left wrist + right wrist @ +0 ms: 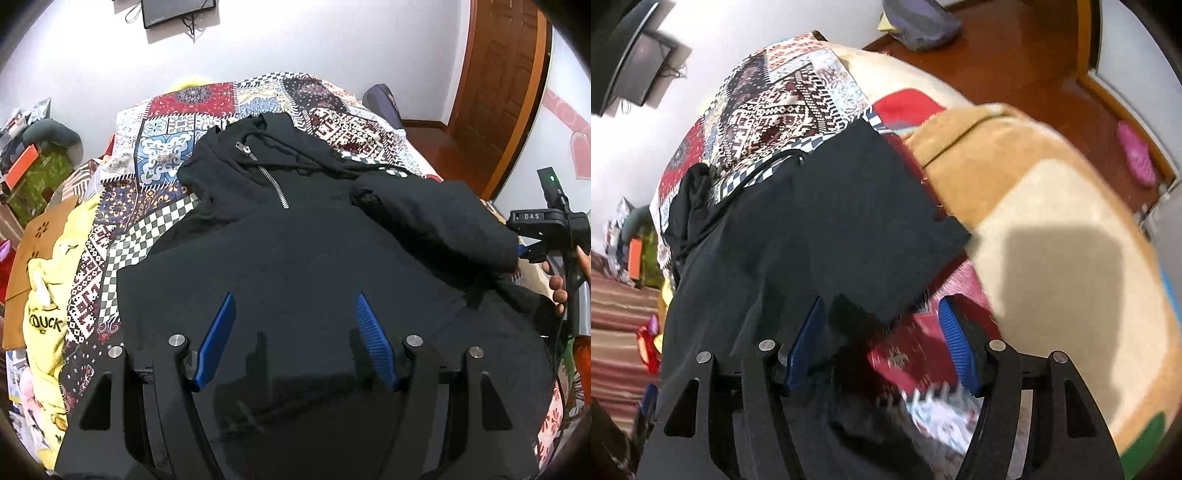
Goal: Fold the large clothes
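Note:
A black zip hoodie (295, 240) lies face up on a patchwork bedspread (166, 155), hood (258, 136) toward the far wall. Its right sleeve (436, 218) is folded across the chest. My left gripper (294, 297) hovers open over the hoodie's lower body, with nothing between its blue pads. In the left wrist view my right gripper (524, 253) sits at the sleeve's cuff end, held by a hand (557, 291). In its own blurred view the right gripper (881, 300) is open above the hoodie's side edge (831, 221); a black fabric corner lies between the jaws, not pinched.
A yellow garment printed DUCK (44, 295) and a brown one (40, 240) lie at the bed's left side. A tan and cream blanket (1052, 221) covers the bed to the right. A wooden door (506, 92) and a pink slipper (1137, 155) stand beyond.

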Demonstrator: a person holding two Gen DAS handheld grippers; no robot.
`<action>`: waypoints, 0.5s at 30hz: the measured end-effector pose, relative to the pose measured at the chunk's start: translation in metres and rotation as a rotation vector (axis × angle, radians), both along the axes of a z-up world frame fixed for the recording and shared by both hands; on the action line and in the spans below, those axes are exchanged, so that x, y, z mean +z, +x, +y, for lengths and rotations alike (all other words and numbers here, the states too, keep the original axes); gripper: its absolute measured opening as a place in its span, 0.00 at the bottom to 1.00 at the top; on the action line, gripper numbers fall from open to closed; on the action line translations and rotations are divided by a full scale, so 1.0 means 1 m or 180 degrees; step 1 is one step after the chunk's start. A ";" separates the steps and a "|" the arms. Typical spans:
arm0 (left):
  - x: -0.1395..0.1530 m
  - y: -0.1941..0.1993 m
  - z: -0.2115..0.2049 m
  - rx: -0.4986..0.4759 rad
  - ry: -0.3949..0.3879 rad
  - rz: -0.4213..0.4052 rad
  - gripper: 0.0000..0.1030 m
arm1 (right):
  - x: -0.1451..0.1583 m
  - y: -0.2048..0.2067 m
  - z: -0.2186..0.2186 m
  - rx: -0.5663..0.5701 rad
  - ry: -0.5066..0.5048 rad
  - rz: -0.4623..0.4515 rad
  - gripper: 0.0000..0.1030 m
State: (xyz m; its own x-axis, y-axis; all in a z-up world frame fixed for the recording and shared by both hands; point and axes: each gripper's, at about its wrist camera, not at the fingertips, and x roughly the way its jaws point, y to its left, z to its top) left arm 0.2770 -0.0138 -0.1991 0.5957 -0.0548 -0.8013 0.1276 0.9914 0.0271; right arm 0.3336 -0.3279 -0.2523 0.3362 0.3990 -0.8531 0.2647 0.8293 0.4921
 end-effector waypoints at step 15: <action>0.018 -0.007 0.032 0.0217 -0.0040 -0.0126 0.65 | 0.092 -0.001 0.059 0.0523 -0.0384 -0.0887 0.06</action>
State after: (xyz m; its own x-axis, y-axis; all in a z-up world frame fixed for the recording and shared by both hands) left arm 0.2703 0.0177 -0.1815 0.6296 -0.0229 -0.7766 0.0589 0.9981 0.0183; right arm 0.3324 -0.2684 -0.1600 0.5025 0.3689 -0.7820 -0.0079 0.9064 0.4224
